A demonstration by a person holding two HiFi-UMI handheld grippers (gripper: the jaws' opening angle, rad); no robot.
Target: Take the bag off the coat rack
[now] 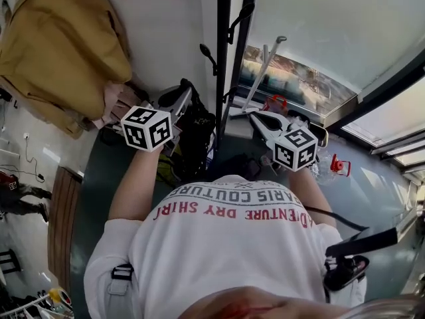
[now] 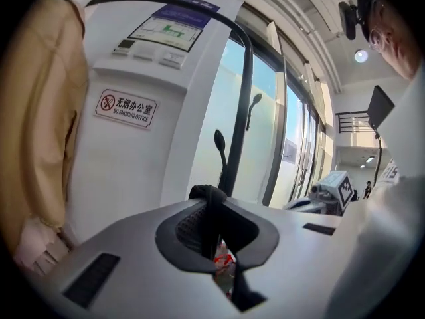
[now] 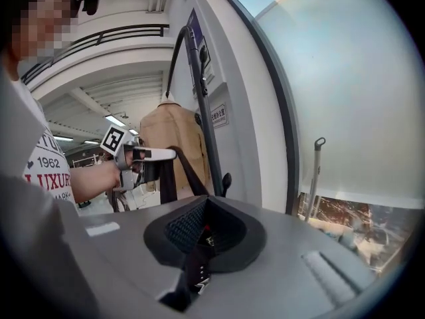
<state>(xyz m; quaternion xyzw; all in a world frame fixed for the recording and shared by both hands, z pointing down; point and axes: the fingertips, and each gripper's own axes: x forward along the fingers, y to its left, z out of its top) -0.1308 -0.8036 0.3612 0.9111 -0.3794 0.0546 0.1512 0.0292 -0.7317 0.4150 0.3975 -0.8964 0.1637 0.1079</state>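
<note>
Left claw (image 2: 214, 210) pinched tight on black strap (image 2: 208, 194), strap bunched just above the tips. Right claw (image 3: 202, 234) also closed, on a studded strap (image 3: 196, 261). Bag (image 1: 194, 135), black, hangs low btwn both claws, just beside coat rack (image 1: 222, 65) pole; can't tell if it's clear of the hooks. Tan coat (image 1: 60, 45) hangs further left, by the wall.

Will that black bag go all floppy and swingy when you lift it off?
Probably floppy: its black fabric strap folds over where the left gripper pinches it. The black bag hangs slack beside the black rack pole, so it may swing.
</note>
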